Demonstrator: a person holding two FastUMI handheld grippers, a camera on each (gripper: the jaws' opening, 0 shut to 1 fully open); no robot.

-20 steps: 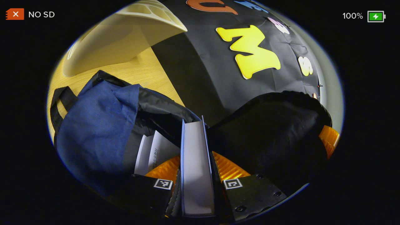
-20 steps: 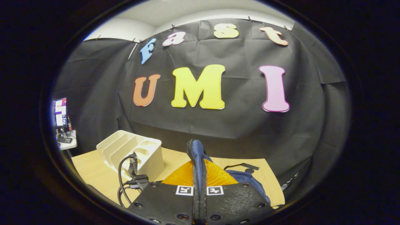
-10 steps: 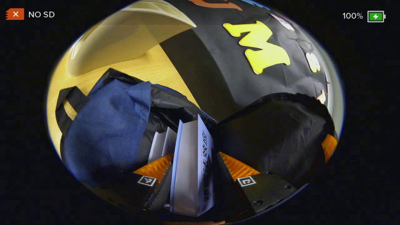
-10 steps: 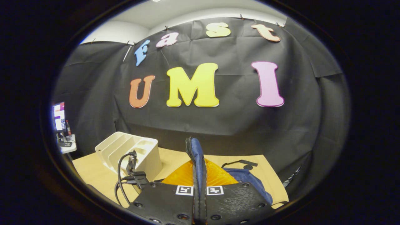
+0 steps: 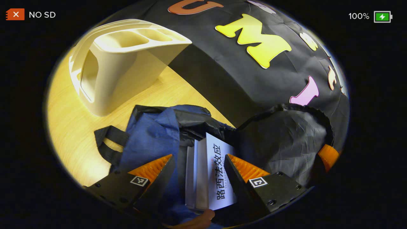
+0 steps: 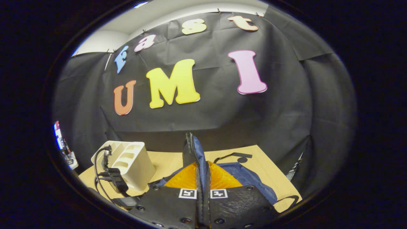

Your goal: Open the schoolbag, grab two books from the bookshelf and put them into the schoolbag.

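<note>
Two books [image 5: 211, 173] are sitting in the mouth of the schoolbag [image 5: 149, 133], standing on edge side by side with their long axis running straight away from the left gripper [image 5: 199, 160], so they're dead ahead of it, right in the gap between its fingers. That's the relation that matters: the left gripper is spread wide, a finger on either side of the pair, and neither finger looks like it's pressing on them, so I'd say the books are let go and resting in the bag, with the left hand by far the nearer one. Off to the far left on the wooden table [image 5: 68, 127] is the cream bookshelf [image 5: 117, 60], slots looking bare, well apart from the bag. Moving right, the bag's dark lining bulges up beside the right finger. Over in the right gripper view, the right gripper [image 6: 202, 178] is pressed together on the blue zipper edge [image 6: 193, 152] of the bag, holding that flap up like a tent so the opening stays wide. It's pointed toward the far wall, roughly level. My guess: the left hand just needs to back straight out along the books' length, and the flap can drop.
</note>
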